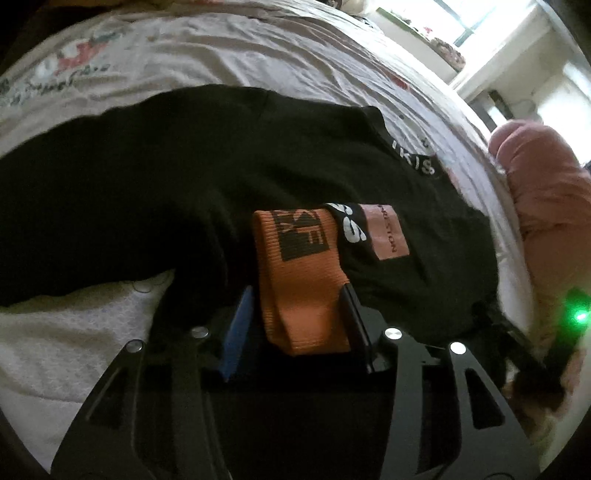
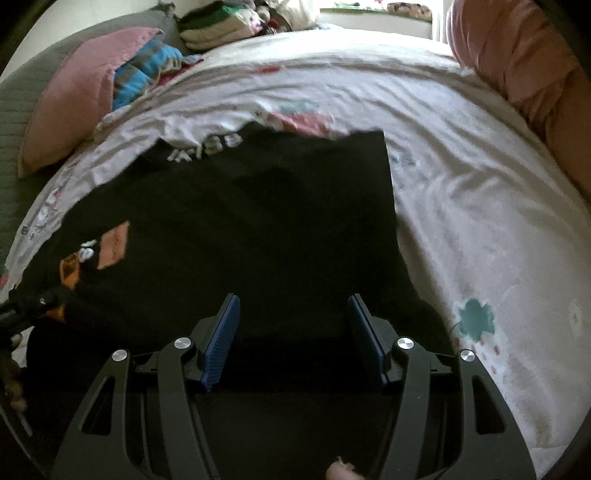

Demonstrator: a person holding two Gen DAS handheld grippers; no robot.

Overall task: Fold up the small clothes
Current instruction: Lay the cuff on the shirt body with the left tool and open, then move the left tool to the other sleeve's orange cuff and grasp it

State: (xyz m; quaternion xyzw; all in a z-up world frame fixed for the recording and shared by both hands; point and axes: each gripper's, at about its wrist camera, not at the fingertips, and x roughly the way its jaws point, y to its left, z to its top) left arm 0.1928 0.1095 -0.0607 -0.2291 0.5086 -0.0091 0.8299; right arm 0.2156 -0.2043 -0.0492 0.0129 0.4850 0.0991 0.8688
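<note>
While the black garment (image 2: 258, 221) lies spread on the bed (image 2: 480, 221), both tools are over its near edge.
Left hand-held gripper (image 1: 295, 314) clamps the garment's orange band (image 1: 299, 277); right hand-held gripper (image 2: 293, 332) stands wide, holding nothing.

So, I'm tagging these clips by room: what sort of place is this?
Most likely a bedroom: the black garment lies on a bed's printed sheet, with a pink pillow and stacked folded clothes behind.
</note>
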